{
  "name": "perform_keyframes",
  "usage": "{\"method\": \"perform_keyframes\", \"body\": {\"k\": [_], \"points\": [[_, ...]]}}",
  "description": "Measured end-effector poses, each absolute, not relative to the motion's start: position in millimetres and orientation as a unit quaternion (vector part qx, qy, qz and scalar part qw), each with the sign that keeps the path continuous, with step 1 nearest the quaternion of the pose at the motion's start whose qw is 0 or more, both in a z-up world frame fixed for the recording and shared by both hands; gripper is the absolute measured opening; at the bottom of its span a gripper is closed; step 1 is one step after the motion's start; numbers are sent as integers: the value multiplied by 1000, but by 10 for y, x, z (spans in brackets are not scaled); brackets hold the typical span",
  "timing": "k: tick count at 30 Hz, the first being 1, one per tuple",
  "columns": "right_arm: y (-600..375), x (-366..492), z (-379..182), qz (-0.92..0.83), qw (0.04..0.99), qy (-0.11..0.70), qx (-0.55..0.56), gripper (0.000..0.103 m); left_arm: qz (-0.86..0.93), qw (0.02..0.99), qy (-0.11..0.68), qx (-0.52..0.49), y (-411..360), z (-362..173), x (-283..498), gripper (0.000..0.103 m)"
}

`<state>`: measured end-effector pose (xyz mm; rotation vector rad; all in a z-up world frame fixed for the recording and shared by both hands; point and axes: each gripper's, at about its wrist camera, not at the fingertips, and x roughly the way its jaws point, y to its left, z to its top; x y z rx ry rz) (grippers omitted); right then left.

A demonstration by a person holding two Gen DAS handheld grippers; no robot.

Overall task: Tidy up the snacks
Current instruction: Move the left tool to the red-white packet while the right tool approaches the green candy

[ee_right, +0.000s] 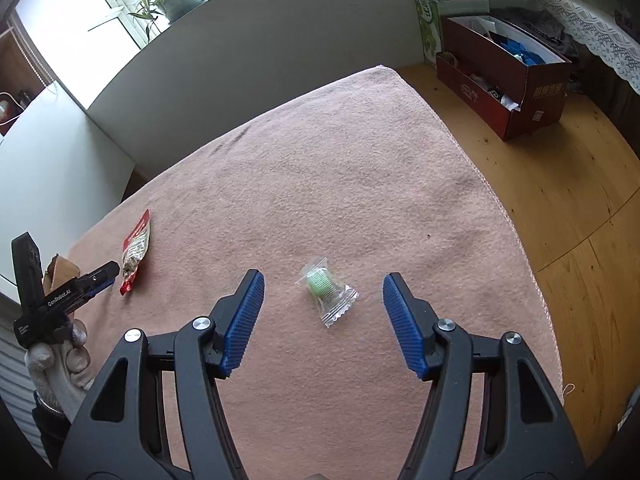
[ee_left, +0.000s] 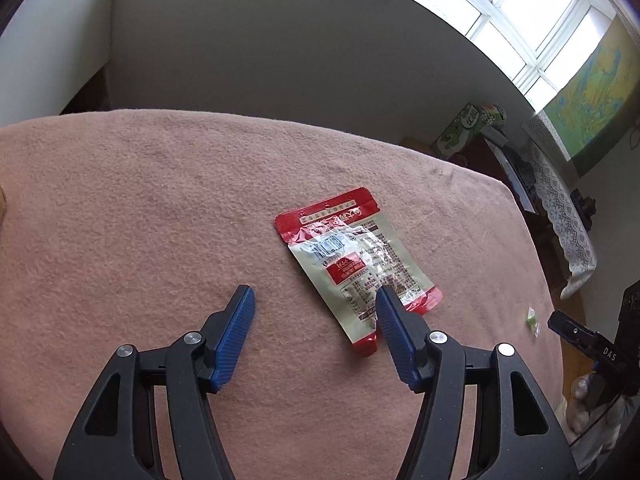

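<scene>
Left wrist view: left gripper (ee_left: pixel 314 300) wide, nothing held, red snack pouch (ee_left: pixel 358 262) flat by its right finger | right gripper (ee_right: pixel 323 286) wide above small green candy (ee_right: pixel 326 290), not touching | sorting seems barely started, both snacks loose | pink blanket (ee_right: pixel 340 184), wooden floor (ee_right: pixel 568 200), boxes (ee_right: pixel 508 76)
</scene>
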<state>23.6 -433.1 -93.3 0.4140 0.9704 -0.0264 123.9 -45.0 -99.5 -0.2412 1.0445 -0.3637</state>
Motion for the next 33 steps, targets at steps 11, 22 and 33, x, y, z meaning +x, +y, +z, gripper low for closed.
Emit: {"method": "perform_keyframes", "body": {"k": [11, 22, 33], "points": [[-4245, 316, -1067, 8, 857, 476, 198, 65, -171, 837, 512, -89, -759, -964, 1461, 70], [-4169, 336, -1080, 11, 858, 481, 181, 65, -155, 839, 522, 18, -1294, -993, 1533, 70], [-4128, 356, -1074, 6, 859, 485, 162, 65, -180, 822, 520, 147, -1677, -1047, 1360, 80]]}}
